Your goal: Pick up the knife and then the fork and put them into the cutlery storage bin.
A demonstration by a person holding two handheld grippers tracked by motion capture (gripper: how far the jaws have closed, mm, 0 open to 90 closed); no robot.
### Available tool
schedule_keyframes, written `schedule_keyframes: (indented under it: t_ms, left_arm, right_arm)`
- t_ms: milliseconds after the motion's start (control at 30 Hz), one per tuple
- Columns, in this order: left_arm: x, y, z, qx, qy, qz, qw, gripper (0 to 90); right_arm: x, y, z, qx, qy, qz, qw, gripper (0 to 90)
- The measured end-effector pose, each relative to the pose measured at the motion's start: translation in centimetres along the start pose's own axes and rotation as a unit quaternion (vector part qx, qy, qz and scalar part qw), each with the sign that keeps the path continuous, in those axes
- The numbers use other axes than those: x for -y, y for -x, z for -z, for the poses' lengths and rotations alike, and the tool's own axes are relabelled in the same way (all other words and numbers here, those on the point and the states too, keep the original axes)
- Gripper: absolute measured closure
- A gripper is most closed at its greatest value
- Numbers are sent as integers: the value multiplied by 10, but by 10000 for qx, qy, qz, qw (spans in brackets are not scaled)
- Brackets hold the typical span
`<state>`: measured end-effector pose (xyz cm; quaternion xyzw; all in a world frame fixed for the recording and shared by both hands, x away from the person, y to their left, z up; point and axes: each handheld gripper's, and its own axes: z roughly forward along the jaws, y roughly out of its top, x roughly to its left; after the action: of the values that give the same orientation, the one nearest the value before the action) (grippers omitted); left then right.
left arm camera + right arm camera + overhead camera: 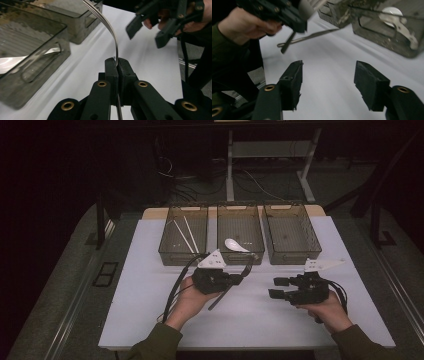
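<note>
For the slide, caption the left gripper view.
Left gripper shut on a fork beside clear bins.

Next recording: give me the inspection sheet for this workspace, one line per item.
Surface: white board on a grey table, bare in front.
Job's things: metal fork clamped by its handle; three clear bins in a row; chopsticks in the left one, white spoon in the middle one.
Clutter: nothing seen.
Grippers: left claw shut on the fork; right claw open, nothing between its jaws.
Cables: black leads trail from each claw.
Surroundings: dark floor, desk legs, loose wires behind.
</note>
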<state>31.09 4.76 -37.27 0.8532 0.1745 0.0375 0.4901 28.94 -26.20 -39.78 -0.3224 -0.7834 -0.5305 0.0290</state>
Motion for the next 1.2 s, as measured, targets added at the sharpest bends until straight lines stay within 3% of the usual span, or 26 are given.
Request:
schedule_keyframes:
  t_ms: [233, 333, 700, 933, 1200]
  left_arm:
    - [-4, 7, -10, 118, 7, -127, 9998, 869]
    - [-4, 8, -13, 136, 37, -159, 9998, 869]
    - [-4, 6, -12, 190, 139, -143, 9996, 867]
    - [-4, 1, -11, 314, 277, -57, 9991, 865]
    - [-4, 0, -12, 299, 301, -104, 9990, 849]
  right_arm:
    - [-19, 5, -19, -426, 219, -4, 9989, 435]
    - [-26, 5, -25, -627, 323, -44, 9975, 487]
    - [-37, 6, -34, -936, 501, -130, 9943, 648]
    - [-45, 4, -36, -1101, 596, -39, 9921, 757]
    - [-52, -1, -43, -1421, 640, 74, 9878, 867]
